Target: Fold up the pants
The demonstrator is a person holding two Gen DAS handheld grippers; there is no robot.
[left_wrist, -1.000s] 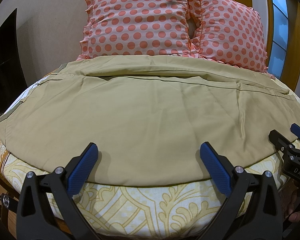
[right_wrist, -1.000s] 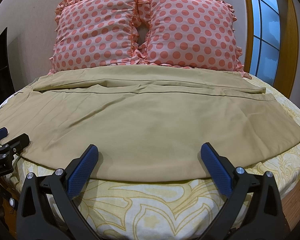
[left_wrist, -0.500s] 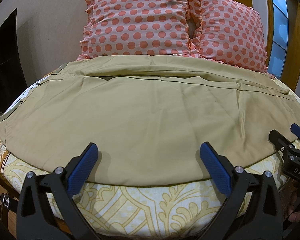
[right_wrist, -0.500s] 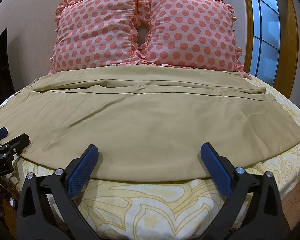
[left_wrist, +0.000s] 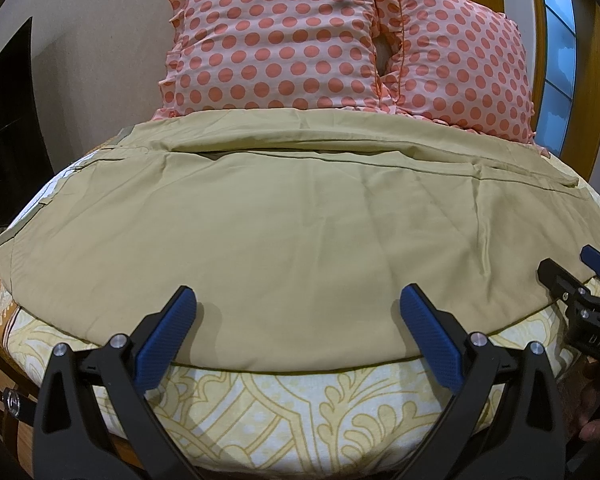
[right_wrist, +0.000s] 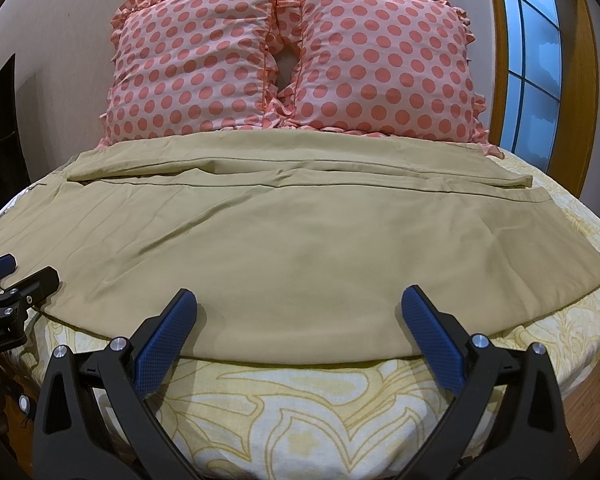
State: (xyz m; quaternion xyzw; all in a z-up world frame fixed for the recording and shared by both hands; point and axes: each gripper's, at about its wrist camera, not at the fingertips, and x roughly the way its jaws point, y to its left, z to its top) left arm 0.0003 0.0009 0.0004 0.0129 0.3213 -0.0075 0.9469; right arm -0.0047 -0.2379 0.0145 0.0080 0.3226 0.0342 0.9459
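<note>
Khaki pants (left_wrist: pixel 284 232) lie flat across the bed, legs running left to right, one leg nearer me and one by the pillows; they also show in the right wrist view (right_wrist: pixel 300 248). My left gripper (left_wrist: pixel 296 308) is open and empty, hovering over the near edge of the pants. My right gripper (right_wrist: pixel 298 308) is open and empty over the same near edge, further right. Each gripper shows in the other's view: the right one at the right edge of the left wrist view (left_wrist: pixel 568 268), the left one at the left edge of the right wrist view (right_wrist: pixel 20 272).
The bed has a yellow patterned sheet (right_wrist: pixel 300 400) with its near edge just below my fingers. Two pink polka-dot pillows (right_wrist: pixel 292 60) stand against the wall behind the pants. A window (right_wrist: pixel 532 60) is at the right, dark furniture (left_wrist: pixel 4 140) at the left.
</note>
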